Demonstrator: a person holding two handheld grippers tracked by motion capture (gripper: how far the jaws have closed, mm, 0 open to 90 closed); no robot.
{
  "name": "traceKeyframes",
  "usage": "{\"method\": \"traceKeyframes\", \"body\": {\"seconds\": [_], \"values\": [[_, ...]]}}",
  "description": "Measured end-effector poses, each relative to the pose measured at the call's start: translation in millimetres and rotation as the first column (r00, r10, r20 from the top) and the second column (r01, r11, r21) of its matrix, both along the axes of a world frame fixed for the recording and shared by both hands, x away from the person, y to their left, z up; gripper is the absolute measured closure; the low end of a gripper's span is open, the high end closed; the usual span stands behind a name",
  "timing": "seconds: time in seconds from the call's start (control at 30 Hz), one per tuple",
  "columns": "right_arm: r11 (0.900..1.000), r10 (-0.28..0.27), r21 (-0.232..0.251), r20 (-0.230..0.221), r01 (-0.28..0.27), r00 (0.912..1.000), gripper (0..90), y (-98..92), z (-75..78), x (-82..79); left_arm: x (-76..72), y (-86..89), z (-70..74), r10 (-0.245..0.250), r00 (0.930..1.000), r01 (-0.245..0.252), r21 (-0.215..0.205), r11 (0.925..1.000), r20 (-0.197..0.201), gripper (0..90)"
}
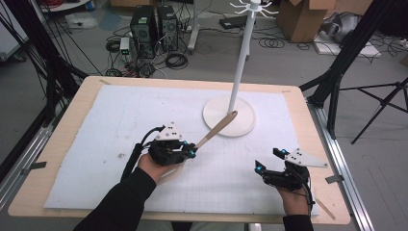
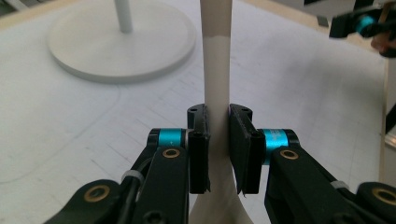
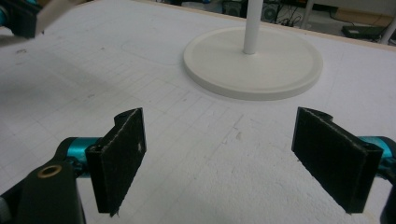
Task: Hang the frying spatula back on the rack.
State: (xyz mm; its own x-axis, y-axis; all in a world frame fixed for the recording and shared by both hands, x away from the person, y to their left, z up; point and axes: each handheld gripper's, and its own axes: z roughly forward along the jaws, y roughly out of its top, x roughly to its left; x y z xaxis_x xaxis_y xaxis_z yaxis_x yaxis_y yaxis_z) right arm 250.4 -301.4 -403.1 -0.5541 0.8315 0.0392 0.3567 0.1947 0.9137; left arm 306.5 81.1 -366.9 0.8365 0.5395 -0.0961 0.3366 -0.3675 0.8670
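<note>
L gripper (image 1: 192,153) clamps spatula (image 1: 216,129) low on handle, R gripper (image 1: 267,160) wide open, empty; long end may hit stand (image 1: 230,117).

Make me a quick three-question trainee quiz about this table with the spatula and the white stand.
1. True or false: the left gripper is shut on the spatula.
2. How do the jaws of the right gripper stand?
3. What is the spatula's wooden end nearest: A the stand, B the right gripper, C the table edge?
Key: 1 true. 2 Wide apart, nothing between them. 3 A.
</note>
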Motion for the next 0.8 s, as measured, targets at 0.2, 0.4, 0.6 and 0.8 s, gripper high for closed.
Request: {"method": "traceKeyframes", "body": {"seconds": [0.2,0.4,0.6,0.8], "values": [[1.0,0.002,-0.002,-0.001,-0.002,1.0,16.3,0.6,-0.4,0.3,-0.8,14.4,11.2,0.068,0.9959,-0.061,-0.112,0.9918,0.06,77.7],[1.0,0.003,0.0,-0.002,-0.003,1.0,16.4,0.7,-0.6,0.4,3.1,17.4,30.4,0.122,0.9853,-0.093,-0.227,0.9694,0.119,77.7],[1.0,0.001,0.01,-0.006,-0.001,1.0,16.4,0.1,-0.5,0.6,13.7,15.4,59.7,0.154,0.9757,-0.106,-0.284,0.9529,0.155,77.7],[1.0,0.003,0.015,-0.005,-0.003,1.0,16.3,-0.6,-0.6,1.5,25.8,7.9,95.2,0.168,0.9651,-0.098,-0.318,0.9429,0.201,77.7]]}}
